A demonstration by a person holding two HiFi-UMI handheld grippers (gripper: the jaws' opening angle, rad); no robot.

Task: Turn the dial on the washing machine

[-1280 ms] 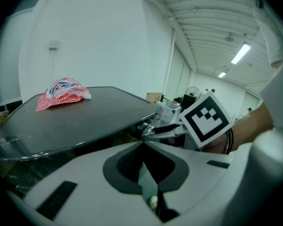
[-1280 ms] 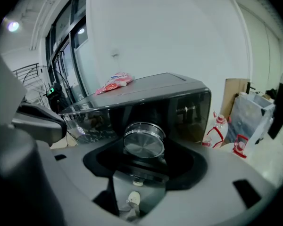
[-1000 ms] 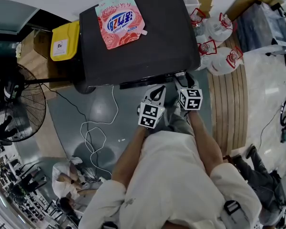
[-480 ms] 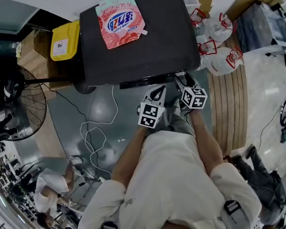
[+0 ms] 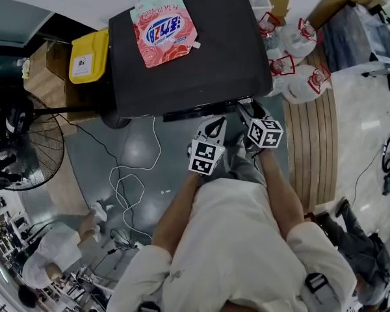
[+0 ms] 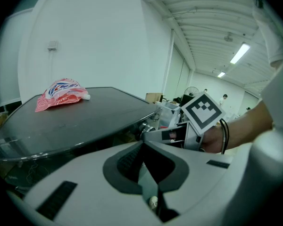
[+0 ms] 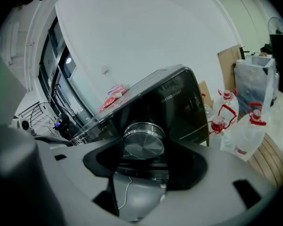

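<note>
At the front edge of the washing machine [image 5: 201, 64], near its right corner as the head view shows it, sits the dial [image 7: 143, 144], and the right gripper [image 7: 144, 150] has its jaws closed on it, one dark pad against each side of the rim. The machine is a boxy thing with a smooth, glossy black top that bows slightly and catches the light. On its far left part lies a soft, crinkled pouch [image 5: 164, 26], pink and red with a blue label and a small white spout at one corner. The left gripper [image 6: 142, 145] hangs just beside the right one, in front of the machine and apart from it, its jaws brought together at the tips with nothing between them. Both grippers have matte pale-grey shells with ribbed dark pads. To the right of the machine stand clear plastic jugs [image 5: 298, 77] with red handles. A yellow bin [image 5: 89, 56] stands against its left side. A thin white cable [image 5: 127, 181] loops over the shiny grey floor. The dial itself is a short, round metal drum, silvery, with a flat brushed face that shows fine circular grain and a stepped, polished rim. It stands out from the dark front panel.
</note>
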